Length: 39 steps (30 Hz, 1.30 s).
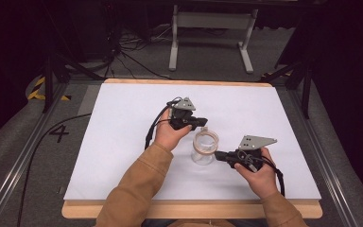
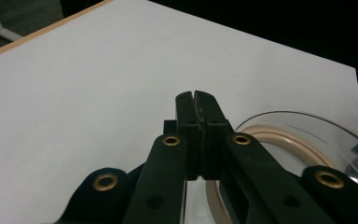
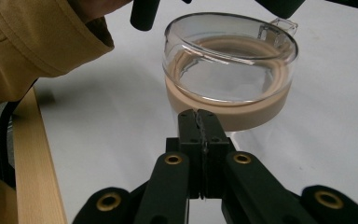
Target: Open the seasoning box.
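A clear glass jar [image 1: 204, 147] with a beige ring band stands upright near the middle of the white table top [image 1: 123, 123]. My left gripper [image 1: 203, 124] is shut with nothing in it, just above and behind the jar's rim [image 2: 303, 135]. My right gripper [image 1: 217, 154] is shut as well, its tips beside the jar's [image 3: 230, 70] right side, close to the beige band [image 3: 242, 114]. Whether those tips touch the glass I cannot tell. Between both pairs of jaws there is nothing.
The white sheet lies on a wooden board [image 1: 194, 208] whose edge runs along the front. A tan sleeve [image 3: 32, 42] crosses the right gripper view at upper left. Beyond the table stand a white frame [image 1: 212, 33] and floor cables [image 1: 132, 52].
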Tool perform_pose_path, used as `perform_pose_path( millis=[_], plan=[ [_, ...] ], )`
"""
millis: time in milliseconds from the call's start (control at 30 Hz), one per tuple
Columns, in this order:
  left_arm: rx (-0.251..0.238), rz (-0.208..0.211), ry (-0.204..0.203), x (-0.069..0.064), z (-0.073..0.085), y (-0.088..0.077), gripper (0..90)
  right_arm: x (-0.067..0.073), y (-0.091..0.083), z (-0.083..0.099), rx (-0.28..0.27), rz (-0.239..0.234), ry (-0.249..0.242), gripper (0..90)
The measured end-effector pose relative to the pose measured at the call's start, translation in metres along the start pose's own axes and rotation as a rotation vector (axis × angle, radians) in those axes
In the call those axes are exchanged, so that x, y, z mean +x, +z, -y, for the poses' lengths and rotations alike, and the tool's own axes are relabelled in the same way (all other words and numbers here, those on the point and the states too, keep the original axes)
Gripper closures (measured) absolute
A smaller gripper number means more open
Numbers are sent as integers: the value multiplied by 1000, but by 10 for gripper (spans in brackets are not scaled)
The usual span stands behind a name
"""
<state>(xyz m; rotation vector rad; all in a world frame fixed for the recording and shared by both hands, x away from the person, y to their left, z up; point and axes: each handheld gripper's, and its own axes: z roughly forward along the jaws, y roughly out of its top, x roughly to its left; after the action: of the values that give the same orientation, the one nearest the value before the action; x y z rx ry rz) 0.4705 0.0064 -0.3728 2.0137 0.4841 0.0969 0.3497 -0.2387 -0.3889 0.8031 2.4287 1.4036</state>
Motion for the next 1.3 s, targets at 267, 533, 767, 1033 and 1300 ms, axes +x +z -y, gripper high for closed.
perform_pose_path(
  millis=[267, 533, 767, 1033, 1300],
  plan=[
    [-3, -5, -5, 0, 0, 0, 897, -2, 1, 1, -18, 20, 6, 900],
    [-15, -16, -13, -2, 2, 0, 897, -3, 4, 1, -31, 17, 14, 900],
    [-3, -38, -14, -3, 3, -6, 868, -4, 3, 0, -32, 13, 16, 900],
    [-18, -58, -32, -4, 3, -24, 853, -4, 1, -3, -49, 7, 16, 900],
    [-29, -92, -52, -6, 9, -50, 850, -10, -4, -13, -89, 0, 13, 900]
  ],
)
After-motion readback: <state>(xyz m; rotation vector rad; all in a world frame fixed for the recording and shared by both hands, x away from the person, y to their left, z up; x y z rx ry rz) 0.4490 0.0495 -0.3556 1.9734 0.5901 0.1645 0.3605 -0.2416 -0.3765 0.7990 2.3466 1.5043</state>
